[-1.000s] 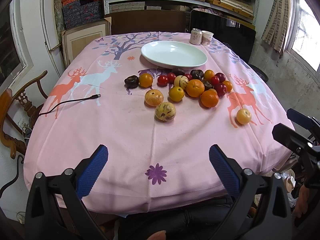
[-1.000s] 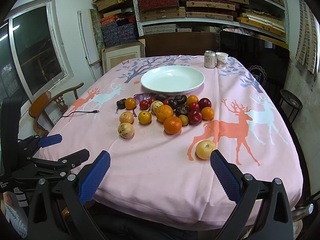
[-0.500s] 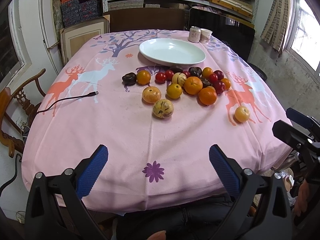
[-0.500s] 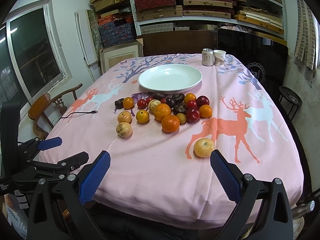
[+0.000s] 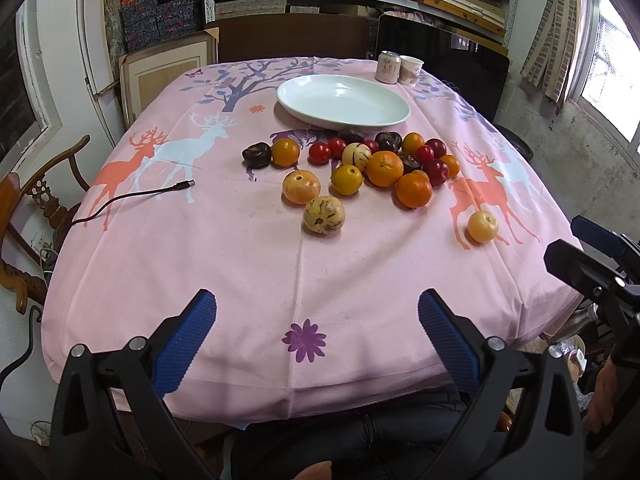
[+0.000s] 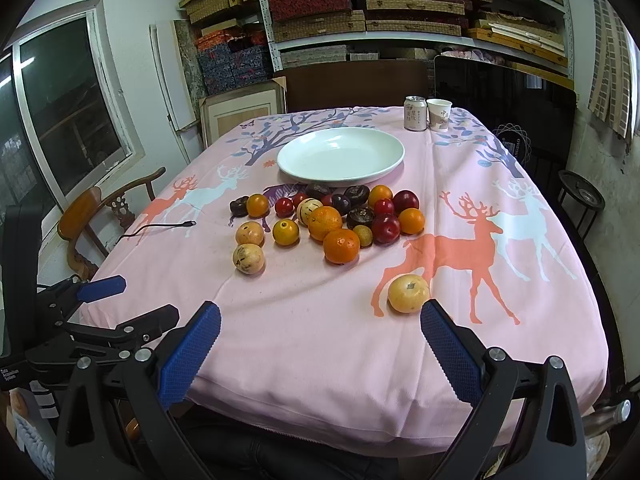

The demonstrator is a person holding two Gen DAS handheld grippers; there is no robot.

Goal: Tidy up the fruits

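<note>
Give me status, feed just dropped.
Left gripper and right gripper open, empty. Fruits on cloth; white plate empty. Nothing in the way.

Both cams sit low at the near edge of the table, each peering out between its own blue fingers toward the far shelves. The left gripper (image 5: pixel 316 332) view catches the right gripper (image 5: pixel 592 256) off to its right side; the right-hand view catches the left one at its left. Both share the white plate (image 5: pixel 344 100) and the fruit pile (image 6: pixel 332 220) well ahead.
</note>
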